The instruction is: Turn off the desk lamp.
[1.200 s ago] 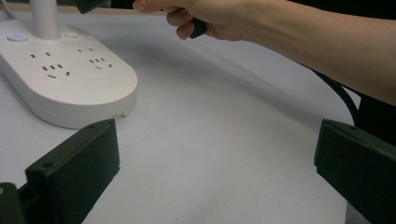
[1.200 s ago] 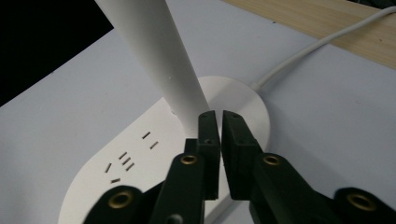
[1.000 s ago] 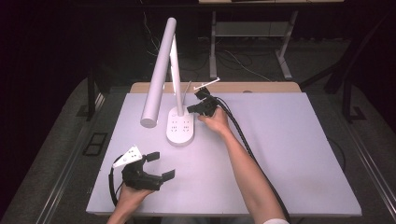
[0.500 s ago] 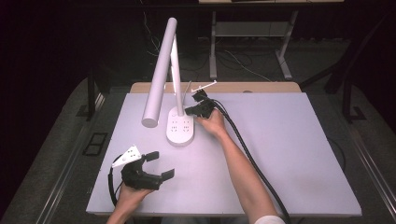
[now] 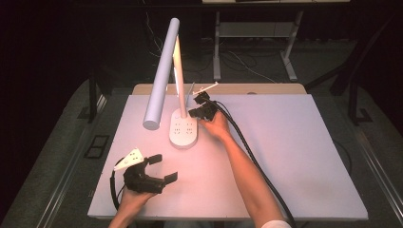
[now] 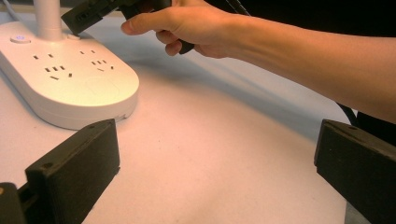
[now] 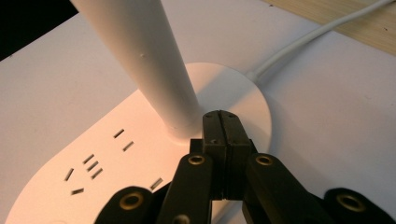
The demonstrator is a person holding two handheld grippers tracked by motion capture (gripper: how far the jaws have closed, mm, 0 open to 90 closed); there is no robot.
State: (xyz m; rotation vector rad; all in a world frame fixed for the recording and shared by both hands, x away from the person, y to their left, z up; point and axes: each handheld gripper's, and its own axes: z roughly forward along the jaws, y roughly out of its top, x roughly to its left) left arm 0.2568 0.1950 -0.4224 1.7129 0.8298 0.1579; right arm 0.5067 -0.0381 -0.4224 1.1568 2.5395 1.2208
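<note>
A white desk lamp stands lit on an oval base [image 5: 183, 130] with power sockets [image 7: 88, 168]; its stem [image 7: 149, 60] rises from the back of the base and carries a long tube head [image 5: 160, 76]. My right gripper [image 7: 220, 115] is shut with nothing between its jaws, tips down on the base right beside the foot of the stem; in the high view it [image 5: 196, 112] sits at the base's far right. My left gripper [image 5: 164, 167] rests near the table's front left, jaws wide open around bare table. Its black pads [image 6: 77, 163] frame the lamp base [image 6: 70, 88].
The white table top [image 5: 294, 152] lies under everything, with a wooden strip [image 5: 266, 89] along its far edge. The lamp's white cord [image 7: 317, 37] runs off toward that strip. A thick black cable [image 5: 247, 147] trails along the right forearm. Dark floor and table legs lie beyond.
</note>
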